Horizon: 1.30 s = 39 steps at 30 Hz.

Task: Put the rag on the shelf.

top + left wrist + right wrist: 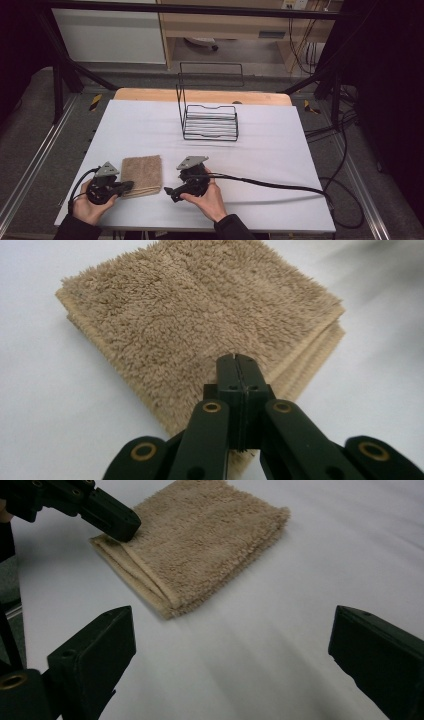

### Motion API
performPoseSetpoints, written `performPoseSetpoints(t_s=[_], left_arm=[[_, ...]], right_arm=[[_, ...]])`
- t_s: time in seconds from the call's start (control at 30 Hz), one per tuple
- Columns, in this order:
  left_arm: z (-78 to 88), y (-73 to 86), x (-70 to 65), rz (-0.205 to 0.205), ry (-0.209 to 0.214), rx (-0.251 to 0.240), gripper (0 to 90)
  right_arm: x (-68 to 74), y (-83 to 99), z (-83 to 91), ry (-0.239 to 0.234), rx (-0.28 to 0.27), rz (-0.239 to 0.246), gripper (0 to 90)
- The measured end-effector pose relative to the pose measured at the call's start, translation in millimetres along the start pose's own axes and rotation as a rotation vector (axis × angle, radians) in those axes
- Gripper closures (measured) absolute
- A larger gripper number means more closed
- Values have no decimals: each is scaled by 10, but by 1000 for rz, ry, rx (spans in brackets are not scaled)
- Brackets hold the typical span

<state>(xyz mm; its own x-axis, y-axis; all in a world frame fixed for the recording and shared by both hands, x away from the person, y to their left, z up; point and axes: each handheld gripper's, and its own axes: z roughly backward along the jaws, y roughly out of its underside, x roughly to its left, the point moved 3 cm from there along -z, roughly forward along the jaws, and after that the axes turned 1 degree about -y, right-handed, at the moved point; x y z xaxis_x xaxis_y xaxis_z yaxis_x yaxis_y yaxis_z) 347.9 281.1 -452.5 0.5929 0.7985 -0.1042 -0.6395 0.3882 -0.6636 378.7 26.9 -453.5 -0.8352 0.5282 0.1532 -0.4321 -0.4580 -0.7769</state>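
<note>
Left claw [235, 362] pressed together over folded tan towel [200, 315] | right claw [230, 645] spread wide, nothing held

Both my grippers are black: the left gripper [126, 187] and the right gripper [168, 191] each carry a grey three-cornered plate on top and trail a black cable from the back. Brass-coloured rings sit in the jaw linkages, with small screw holes near the tips. My sleeves [233, 227] are dark.
</note>
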Motion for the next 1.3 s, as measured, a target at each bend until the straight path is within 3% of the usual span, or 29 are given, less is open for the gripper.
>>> performPoseSetpoints(t_s=[0.1, 0.37, 0.43, 0.47, 0.57, 0.67, 0.73, 0.77, 0.8, 0.83, 0.87, 0.9, 1.0, 1.3], left_arm=[[68, 20, -22, 2, 16, -3, 899], [65, 24, -15, -5, 7, -24, 897], [76, 27, 1, -5, 3, -36, 897], [80, 27, 10, -3, 5, -39, 896], [89, 25, 31, 5, 6, -52, 895], [99, 26, 57, 19, 11, -63, 895], [103, 27, 75, 26, 11, -66, 895], [103, 28, 81, 31, 11, -68, 895], [105, 27, 85, 34, 12, -68, 895], [105, 26, 87, 36, 11, -71, 895], [106, 24, 88, 36, 9, -75, 894], [110, 20, 89, 37, 9, -83, 894], [116, 16, 93, 41, 8, -92, 884], [141, -24, 165, 68, -29, -147, 656]], right_arm=[[49, -27, -73, -10, -2, -8, 102], [183, -85, -332, 2, 5, 3, 418], [199, -85, -369, 5, 14, 4, 438], [229, -82, -424, -5, 23, -17, 475], [276, -58, -482, -9, 40, 0, 517], [297, -35, -501, -12, 49, 5, 550], [293, -34, -494, -5, 51, 22, 647], [293, -34, -494, -5, 51, 22, 647], [292, -35, -490, -6, 52, 33, 739], [292, -35, -490, -6, 52, 33, 739], [294, -39, -479, -10, 56, 34, 820], [294, -43, -471, -8, 57, 33, 845], [280, -62, -437, -8, 67, 43, 871], [221, -103, -256, -34, 93, 46, 883]])
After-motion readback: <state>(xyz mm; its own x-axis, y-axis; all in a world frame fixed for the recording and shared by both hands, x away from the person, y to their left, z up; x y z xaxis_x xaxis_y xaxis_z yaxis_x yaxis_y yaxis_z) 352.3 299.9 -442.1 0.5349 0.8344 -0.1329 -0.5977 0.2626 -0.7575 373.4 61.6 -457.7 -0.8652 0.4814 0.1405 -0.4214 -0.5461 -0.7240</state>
